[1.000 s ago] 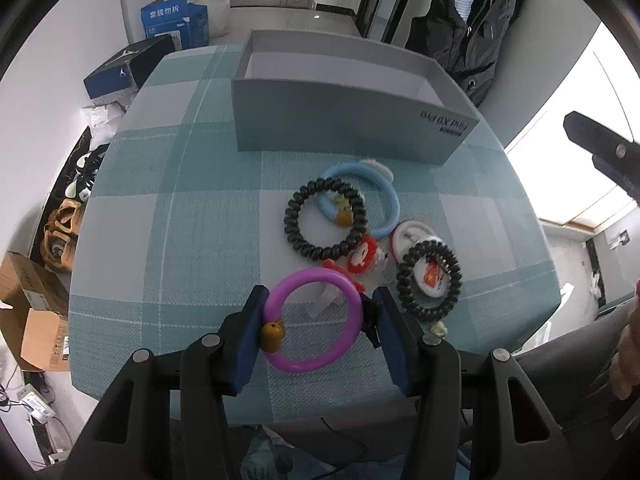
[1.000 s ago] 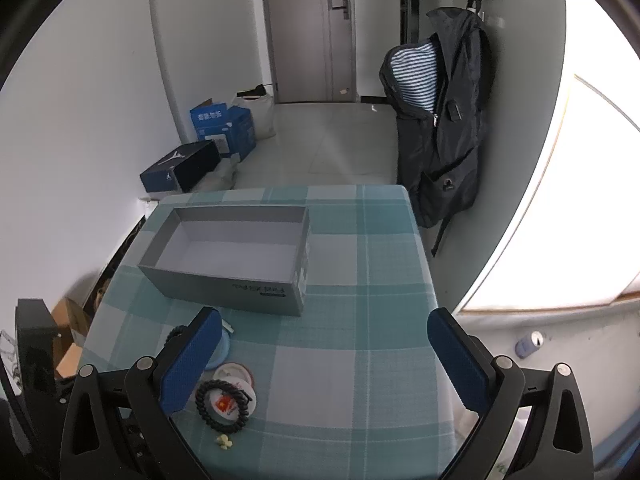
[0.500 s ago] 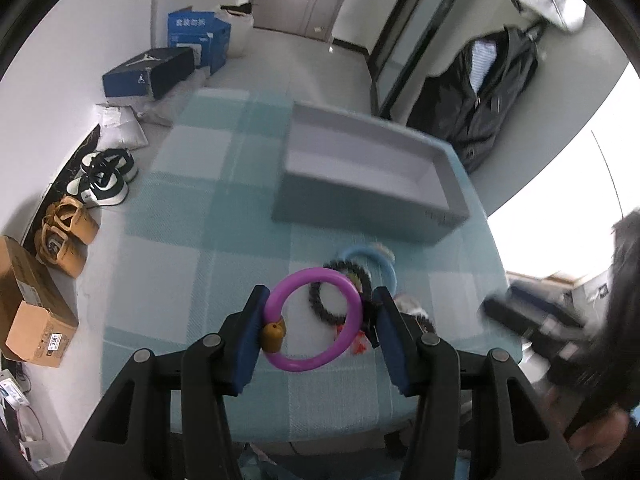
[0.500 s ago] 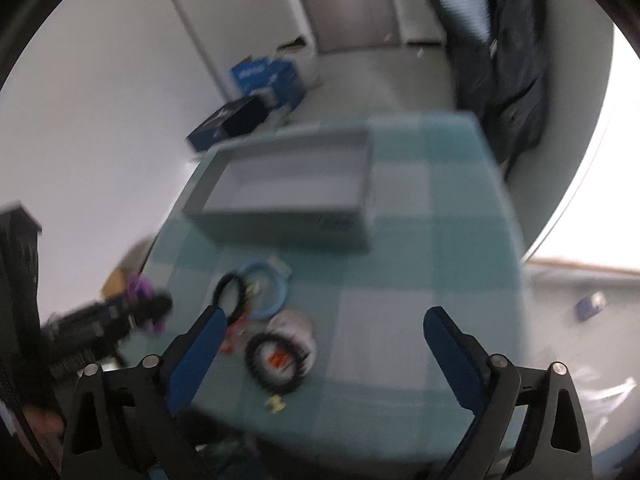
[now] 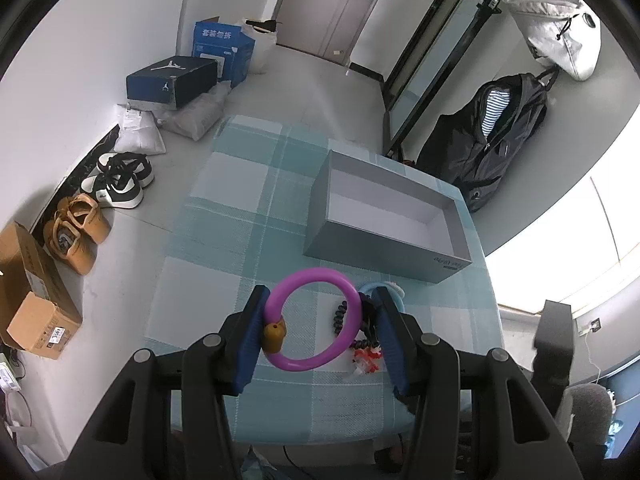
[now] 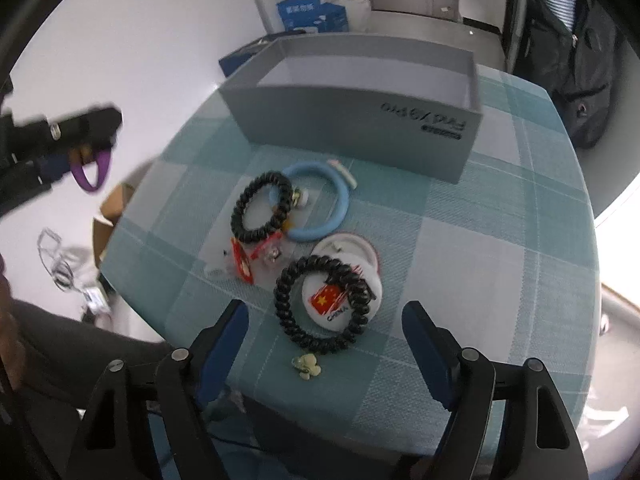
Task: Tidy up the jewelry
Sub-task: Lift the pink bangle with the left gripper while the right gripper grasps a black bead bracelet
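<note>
Two tongs work: left tongs (image 5: 318, 330) pinch the purple ring (image 5: 313, 318), bound for the grey box (image 5: 386, 216); right tongs (image 6: 324, 344), spread but narrowing, bracket the black coil (image 6: 322, 304).

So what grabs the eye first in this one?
The purple ring clamped in the left gripper, held above the checked table. Then the jewelry cluster near the table's front edge, a black coil bracelet lying on a white flag badge, and behind it the empty grey box.

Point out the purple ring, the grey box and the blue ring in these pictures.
purple ring (image 5: 312, 277): left wrist view, top of its band.
grey box (image 6: 352, 120): right wrist view, its near outer wall.
blue ring (image 6: 343, 200): right wrist view, right side of its band.
</note>
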